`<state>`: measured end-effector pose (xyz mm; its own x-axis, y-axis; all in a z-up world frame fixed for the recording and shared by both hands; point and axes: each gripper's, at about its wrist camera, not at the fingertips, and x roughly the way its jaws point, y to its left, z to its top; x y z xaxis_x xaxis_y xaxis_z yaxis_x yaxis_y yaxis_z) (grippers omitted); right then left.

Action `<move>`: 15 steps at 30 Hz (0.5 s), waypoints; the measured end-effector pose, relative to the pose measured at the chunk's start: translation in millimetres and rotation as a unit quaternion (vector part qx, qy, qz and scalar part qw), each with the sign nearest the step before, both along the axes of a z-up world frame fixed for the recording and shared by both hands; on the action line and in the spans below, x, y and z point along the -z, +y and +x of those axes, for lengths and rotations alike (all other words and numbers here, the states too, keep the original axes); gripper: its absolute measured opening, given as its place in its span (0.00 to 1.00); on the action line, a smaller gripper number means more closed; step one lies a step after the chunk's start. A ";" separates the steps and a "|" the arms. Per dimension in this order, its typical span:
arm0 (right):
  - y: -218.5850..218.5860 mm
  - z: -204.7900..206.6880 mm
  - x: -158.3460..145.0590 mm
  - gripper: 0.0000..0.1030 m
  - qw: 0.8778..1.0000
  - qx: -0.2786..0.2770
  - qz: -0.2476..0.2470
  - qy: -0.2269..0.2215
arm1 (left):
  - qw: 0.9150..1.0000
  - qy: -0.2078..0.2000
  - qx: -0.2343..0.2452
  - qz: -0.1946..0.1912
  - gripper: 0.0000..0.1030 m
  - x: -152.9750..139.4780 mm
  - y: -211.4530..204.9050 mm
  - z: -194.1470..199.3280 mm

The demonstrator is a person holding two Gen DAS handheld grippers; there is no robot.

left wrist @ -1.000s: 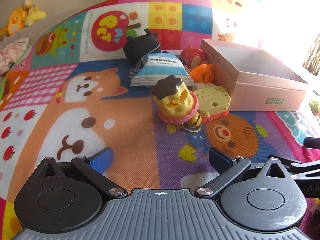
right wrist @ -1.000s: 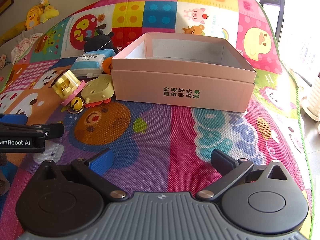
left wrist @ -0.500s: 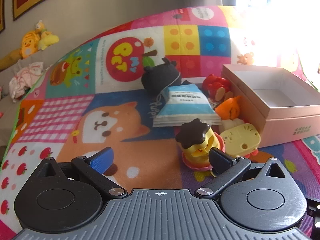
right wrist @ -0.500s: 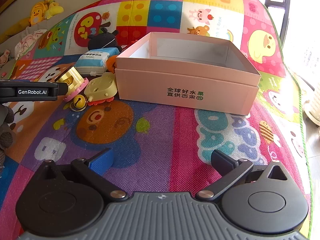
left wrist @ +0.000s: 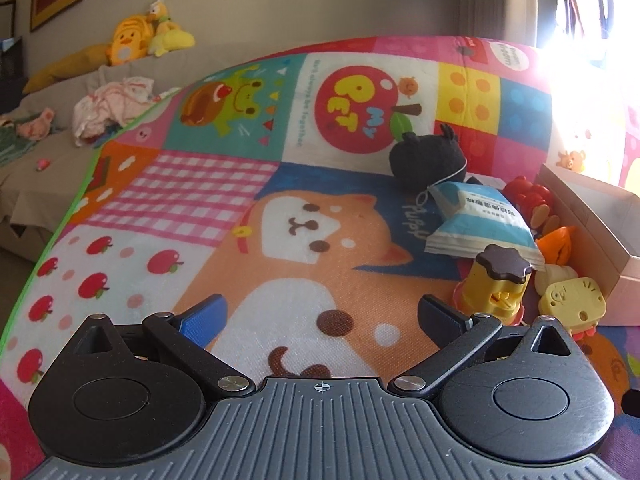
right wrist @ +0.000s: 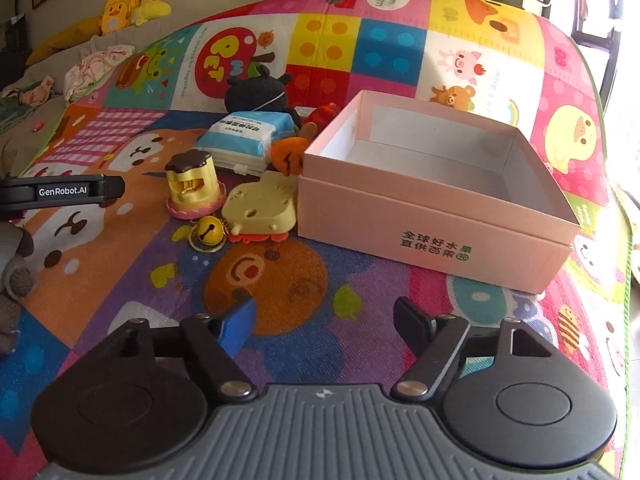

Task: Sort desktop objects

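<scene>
The toys lie bunched on the mat (right wrist: 280, 300) against the left wall of the pink box (right wrist: 432, 216), which stands open and empty, so each needs only a short carry into it. From the right gripper (right wrist: 324, 320) the box is ahead and slightly right, the cluster ahead and left: a yellow cup toy (right wrist: 192, 184) with a brown lid, a flat yellow toy (right wrist: 260, 208) touching the box, a gold bell (right wrist: 208, 232) just in front of them, a blue-white pack (right wrist: 248, 136) and a black plush (right wrist: 260, 88) behind.

The left gripper (left wrist: 320, 316) hangs over bare mat with its jaws wide apart and nothing between them. The cup toy (left wrist: 500, 284) sits just beyond its right finger, outside the gap, so the gripper is probably not yet lined up to grasp.

Compared with a second ago, the left gripper has swung leftward: the cup toy was then dead ahead of it, while now it is off to the right edge. The right gripper's jaws have just been closing from full width to partway, holding nothing, and its view has edged closer to the toys.
</scene>
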<state>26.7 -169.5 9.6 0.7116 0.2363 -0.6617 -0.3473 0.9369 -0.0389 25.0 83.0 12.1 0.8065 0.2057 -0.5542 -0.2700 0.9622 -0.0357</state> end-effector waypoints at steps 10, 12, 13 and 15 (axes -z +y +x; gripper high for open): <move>62.0 44.0 -2.4 0.67 0.998 0.060 0.031 -0.006 | 0.999 -0.021 0.004 -0.033 1.00 1.3 7.0 -5.1; 68.7 44.8 -4.1 0.56 0.998 0.057 0.021 -0.017 | 0.999 -0.022 0.003 -0.041 1.00 1.7 9.5 -5.3; 70.0 45.2 -5.2 0.46 0.998 0.050 0.021 -0.017 | 0.999 -0.021 0.002 -0.047 1.00 2.1 11.2 -5.0; 68.0 44.6 -7.0 0.38 0.999 0.049 0.014 -0.019 | 0.998 -0.020 0.000 -0.057 1.00 2.8 13.8 -4.3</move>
